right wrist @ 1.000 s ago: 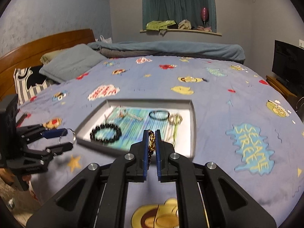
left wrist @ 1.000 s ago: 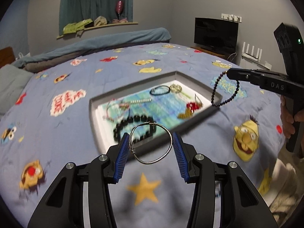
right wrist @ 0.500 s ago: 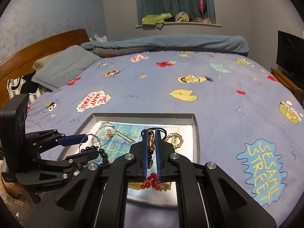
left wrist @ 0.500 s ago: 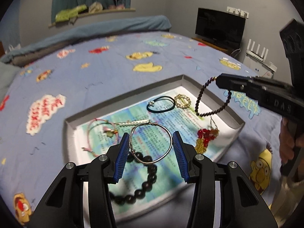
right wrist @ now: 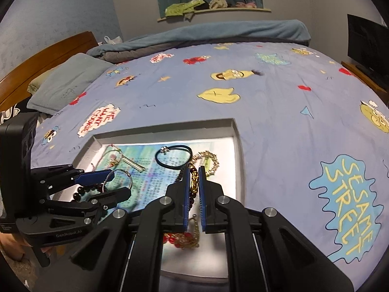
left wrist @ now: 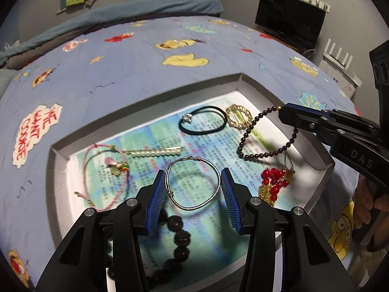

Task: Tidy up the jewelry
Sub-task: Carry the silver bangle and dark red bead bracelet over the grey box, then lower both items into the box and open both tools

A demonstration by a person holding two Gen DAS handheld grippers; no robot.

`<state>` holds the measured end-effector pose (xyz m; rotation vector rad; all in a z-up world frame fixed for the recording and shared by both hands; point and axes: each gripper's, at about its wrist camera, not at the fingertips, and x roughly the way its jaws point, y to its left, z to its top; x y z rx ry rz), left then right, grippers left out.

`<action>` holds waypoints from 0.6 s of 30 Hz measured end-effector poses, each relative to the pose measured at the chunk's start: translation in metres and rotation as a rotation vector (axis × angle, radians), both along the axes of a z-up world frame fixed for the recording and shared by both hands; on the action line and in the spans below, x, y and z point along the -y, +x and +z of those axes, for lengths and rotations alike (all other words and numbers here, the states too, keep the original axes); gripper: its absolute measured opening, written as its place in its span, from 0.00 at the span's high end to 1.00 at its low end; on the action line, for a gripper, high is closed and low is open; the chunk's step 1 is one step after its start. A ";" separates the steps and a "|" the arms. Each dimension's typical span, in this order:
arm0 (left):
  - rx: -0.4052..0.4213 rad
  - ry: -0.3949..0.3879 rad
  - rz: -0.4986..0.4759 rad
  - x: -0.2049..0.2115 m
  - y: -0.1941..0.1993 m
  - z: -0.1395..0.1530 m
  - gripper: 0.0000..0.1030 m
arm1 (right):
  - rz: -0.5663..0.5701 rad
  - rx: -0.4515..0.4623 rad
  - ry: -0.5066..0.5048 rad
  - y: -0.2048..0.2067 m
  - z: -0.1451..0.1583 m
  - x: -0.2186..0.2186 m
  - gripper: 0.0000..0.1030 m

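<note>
A grey tray [left wrist: 243,82] [right wrist: 170,124] lined with a printed sheet lies on the bed. My left gripper [left wrist: 192,182] [right wrist: 120,182] is shut on a silver wire bangle [left wrist: 189,158] [right wrist: 130,177], held just above the tray's near middle. My right gripper [right wrist: 193,170] [left wrist: 285,113] is shut on a dark red bead bracelet [left wrist: 255,155] [right wrist: 193,182], which dangles over the tray's right side. In the tray lie a black cord bracelet [left wrist: 211,107], a gold ring piece [left wrist: 249,116], a pearl clip [left wrist: 155,152], a pink cord bracelet [left wrist: 83,170], red beads on gold chain [left wrist: 273,182] and a black bead bracelet [left wrist: 180,237].
The bed has a blue cartoon sheet [right wrist: 279,121], with a pillow [right wrist: 68,85] and wooden headboard [right wrist: 48,56] at the left and a rolled blanket [right wrist: 218,31] at the far end. A television [left wrist: 289,19] stands beyond the bed. A person's hand [left wrist: 364,194] grips the right tool.
Both grippers have moved forward and down from the bed's edge to over the tray, each still gripping its piece. The bead bracelet now hangs above the tray's right side.
</note>
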<state>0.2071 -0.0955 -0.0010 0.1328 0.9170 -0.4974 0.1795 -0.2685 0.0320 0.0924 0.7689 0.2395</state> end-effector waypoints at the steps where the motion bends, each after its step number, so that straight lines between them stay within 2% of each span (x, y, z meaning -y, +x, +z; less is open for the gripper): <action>1: -0.001 0.006 -0.001 0.002 0.000 -0.001 0.54 | -0.005 -0.002 -0.013 0.000 -0.002 0.000 0.93; 8: -0.023 0.032 -0.003 0.009 0.006 -0.011 0.53 | -0.003 -0.001 -0.060 0.001 -0.009 -0.003 0.93; 18: -0.003 0.052 -0.006 0.014 0.010 -0.013 0.53 | -0.007 -0.026 -0.062 0.009 -0.016 -0.002 0.93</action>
